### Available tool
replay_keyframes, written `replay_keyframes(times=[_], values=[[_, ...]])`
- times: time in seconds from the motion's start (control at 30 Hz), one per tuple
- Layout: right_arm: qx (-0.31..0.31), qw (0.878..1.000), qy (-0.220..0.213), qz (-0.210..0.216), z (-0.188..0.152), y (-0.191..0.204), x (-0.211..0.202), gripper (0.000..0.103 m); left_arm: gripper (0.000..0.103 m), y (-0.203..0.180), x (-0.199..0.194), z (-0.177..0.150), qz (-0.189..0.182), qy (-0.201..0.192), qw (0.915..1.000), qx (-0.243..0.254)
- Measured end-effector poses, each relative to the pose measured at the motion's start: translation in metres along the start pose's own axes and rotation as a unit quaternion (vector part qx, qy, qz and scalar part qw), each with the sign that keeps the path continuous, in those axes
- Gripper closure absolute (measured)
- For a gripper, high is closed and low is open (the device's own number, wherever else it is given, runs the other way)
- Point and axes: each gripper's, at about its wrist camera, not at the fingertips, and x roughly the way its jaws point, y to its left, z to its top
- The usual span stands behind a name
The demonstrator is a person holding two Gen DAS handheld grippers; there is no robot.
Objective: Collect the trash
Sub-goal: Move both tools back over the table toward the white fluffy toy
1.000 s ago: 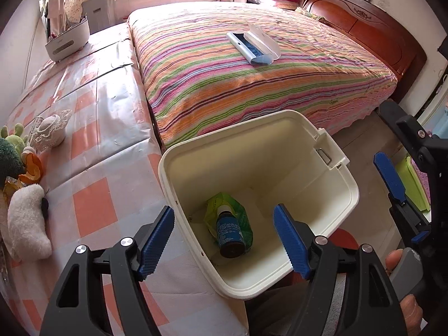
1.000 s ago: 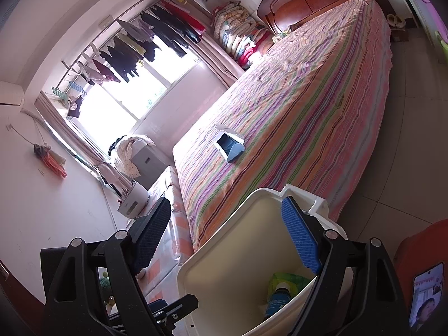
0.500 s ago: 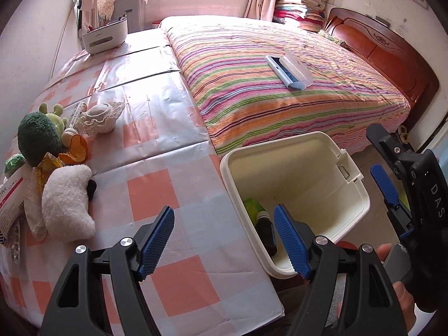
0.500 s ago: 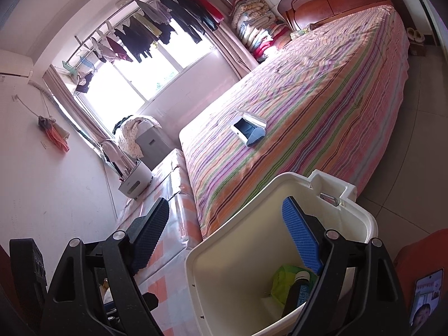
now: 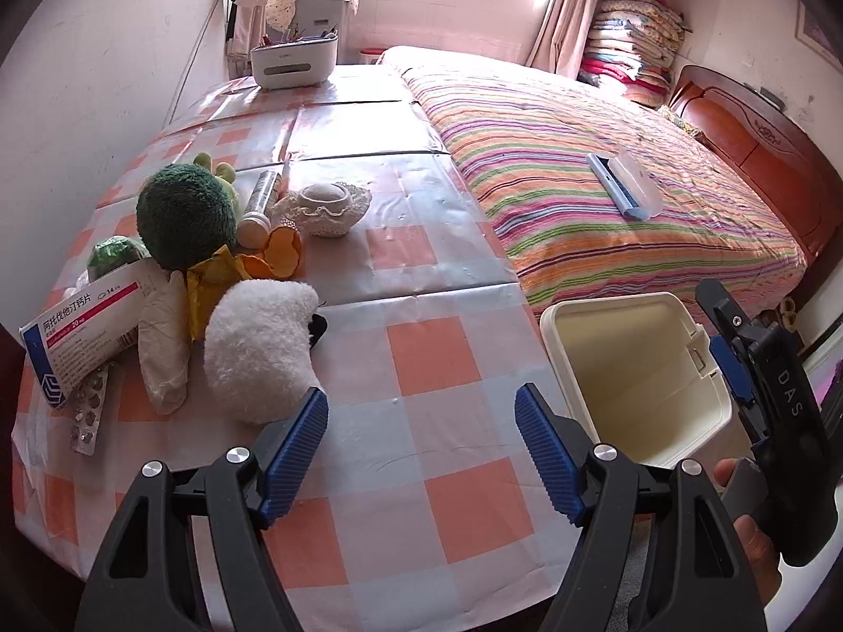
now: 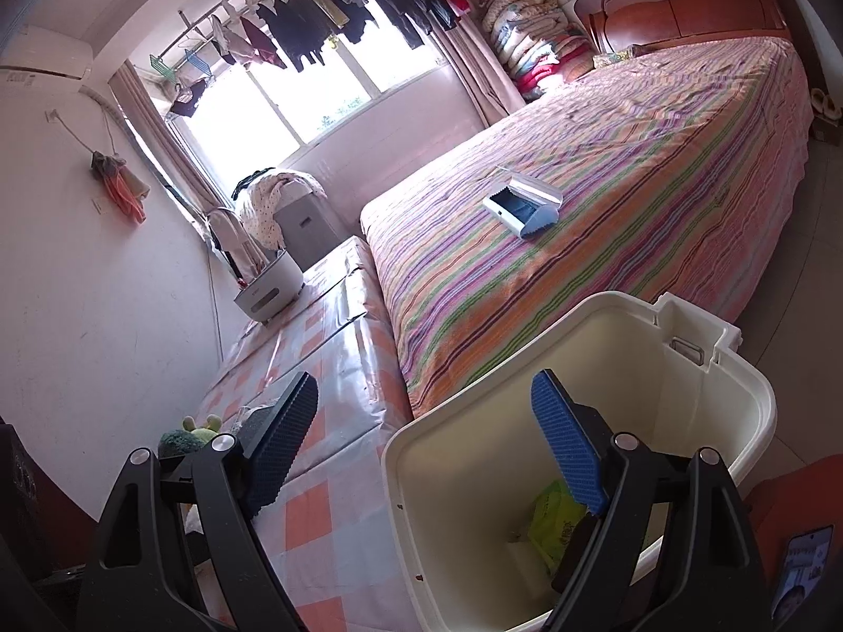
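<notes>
- I am in a bedroom in someone's home.
- A wide bed (image 5: pixel 606 195) with a striped cover in pink, orange and green fills the right side, with a carved wooden headboard (image 5: pixel 758 152) at its far end.
- Folded quilts (image 6: pixel 532 52) are stacked in the corner beside the headboard.
- Clothes (image 6: pixel 337 5) hang on a rail in front of a bright window (image 6: pixel 316 100) with curtains.
- An air conditioner (image 6: pixel 42 60) is mounted high on the white wall.
- Beside the bed, a checked orange and white cloth (image 5: pixel 411 363) holds plush toys (image 5: pixel 258 347) and a medicine box (image 5: pixel 79 332).
- A cream plastic bin (image 5: pixel 637 384) stands at the foot of the bed.
</notes>
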Motion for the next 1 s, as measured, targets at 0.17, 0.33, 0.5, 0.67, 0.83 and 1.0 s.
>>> replay_keyframes(times=[0.17, 0.33, 0.5, 0.67, 0.83, 1.0], values=[[-0.033, 0.999, 0.038, 0.020, -0.011, 0.024, 0.017, 0.021, 0.031, 0.036, -0.009, -0.003, 0.019, -0.010, 0.9990, -0.040], [-0.085, 0.990, 0.091, 0.063, -0.026, 0.059, 0.037, 0.019, 0.031, 0.066, -0.020, -0.006, 0.031, -0.026, 0.9970, -0.067], [-0.124, 0.977, 0.143, 0.101, -0.047, 0.094, 0.053, 0.019, 0.031, 0.097, -0.036, -0.015, 0.058, -0.038, 0.9939, -0.086], [-0.147, 0.964, 0.183, 0.126, -0.068, 0.126, 0.064, 0.019, 0.031, 0.132, -0.050, -0.024, 0.083, -0.045, 0.9888, -0.116], [-0.175, 0.949, 0.221, 0.142, -0.086, 0.160, 0.078, 0.019, 0.031, 0.156, -0.057, -0.029, 0.097, -0.049, 0.9843, -0.139], [-0.197, 0.937, 0.251, 0.142, -0.098, 0.182, 0.097, 0.019, 0.031, 0.167, -0.059, -0.032, 0.095, -0.050, 0.9827, -0.151]])
